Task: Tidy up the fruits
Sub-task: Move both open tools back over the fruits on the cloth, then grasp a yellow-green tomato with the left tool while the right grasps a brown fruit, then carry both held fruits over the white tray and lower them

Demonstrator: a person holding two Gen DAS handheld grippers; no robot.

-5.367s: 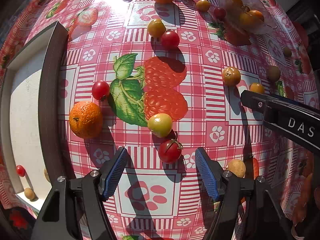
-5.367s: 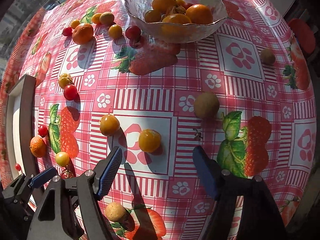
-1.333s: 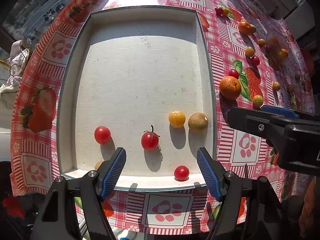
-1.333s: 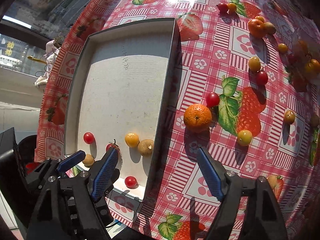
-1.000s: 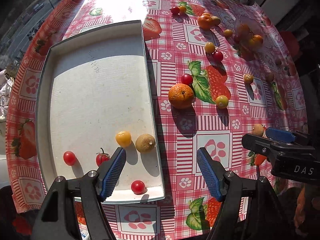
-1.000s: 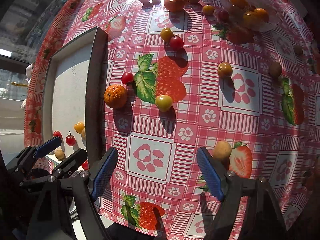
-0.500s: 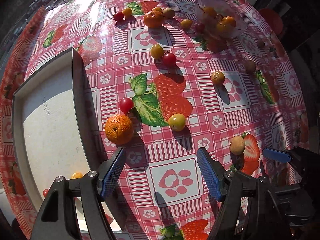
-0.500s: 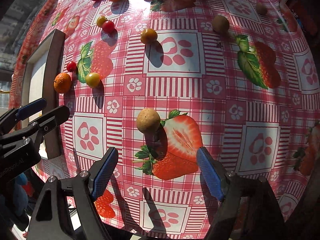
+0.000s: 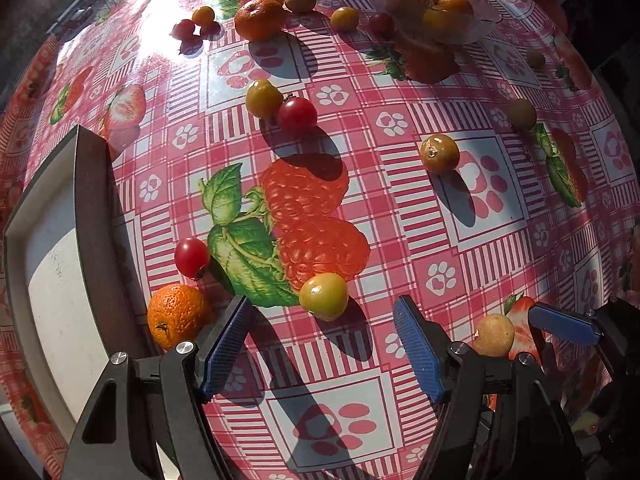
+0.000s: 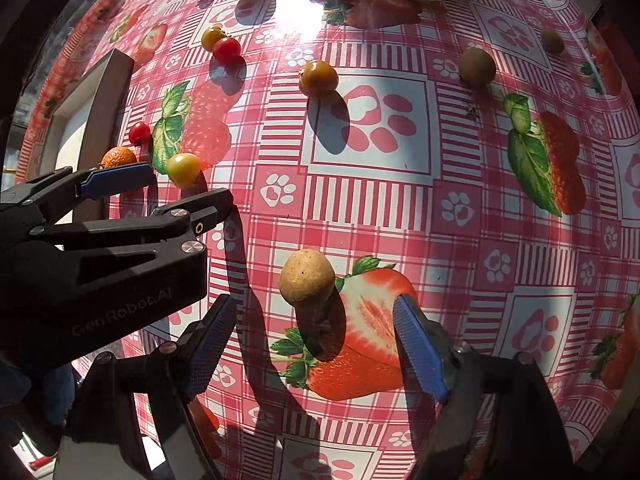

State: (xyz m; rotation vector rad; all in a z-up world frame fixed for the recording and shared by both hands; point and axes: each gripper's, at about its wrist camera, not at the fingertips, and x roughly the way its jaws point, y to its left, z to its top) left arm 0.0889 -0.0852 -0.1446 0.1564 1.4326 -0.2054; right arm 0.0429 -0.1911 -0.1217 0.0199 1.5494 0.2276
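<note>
Right wrist view: right gripper (image 10: 316, 350) fingers spread, tan round fruit (image 10: 306, 277) just ahead between them; left gripper (image 9: 322, 350) spread, yellow-green tomato (image 9: 323, 295) ahead.

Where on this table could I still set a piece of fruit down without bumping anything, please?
The widest bare cloth lies between the tan fruit under the right claw and the brown fruit. The tray floor looks bare where visible. It is crowded near the glass bowl and beside the orange.
</note>
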